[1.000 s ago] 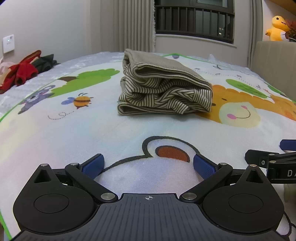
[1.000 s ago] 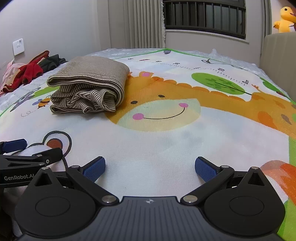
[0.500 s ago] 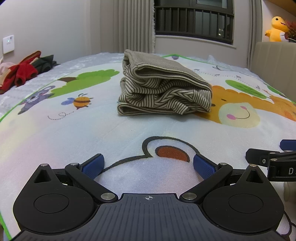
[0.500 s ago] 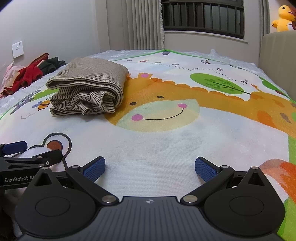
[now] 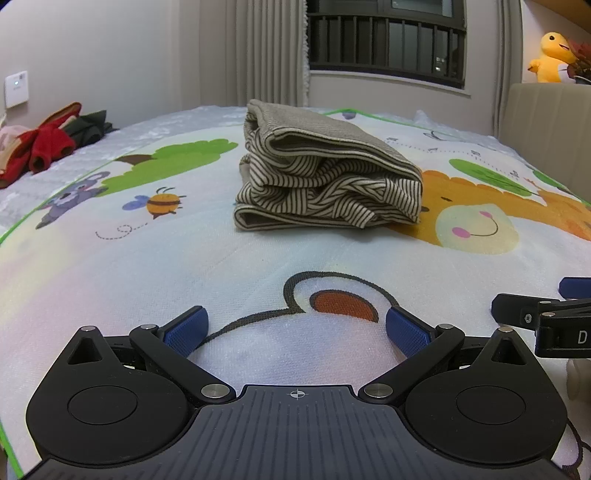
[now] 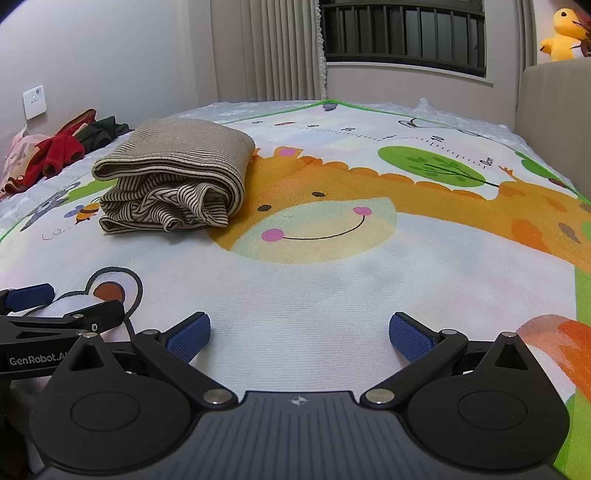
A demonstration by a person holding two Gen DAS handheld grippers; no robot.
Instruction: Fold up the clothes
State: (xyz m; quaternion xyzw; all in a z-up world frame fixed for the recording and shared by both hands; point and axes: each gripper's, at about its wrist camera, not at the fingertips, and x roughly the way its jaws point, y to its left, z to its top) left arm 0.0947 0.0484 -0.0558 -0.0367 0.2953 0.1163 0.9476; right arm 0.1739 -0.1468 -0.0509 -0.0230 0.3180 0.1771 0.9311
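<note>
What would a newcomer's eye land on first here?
The folded striped garment sits alone mid-mat, partly on the orange giraffe print. Both tools, left and right, hover open and empty near the mat's front. A heap of red and dark clothes lies far left by the wall.

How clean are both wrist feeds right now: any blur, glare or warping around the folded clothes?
Left wrist view: folded striped garment sharp, soft shadow beneath it, no glare; fisheye bends the mat edges. Right wrist view: garment equally crisp, light even, window bars bowed. Left tool and right tool both open, in focus.
</note>
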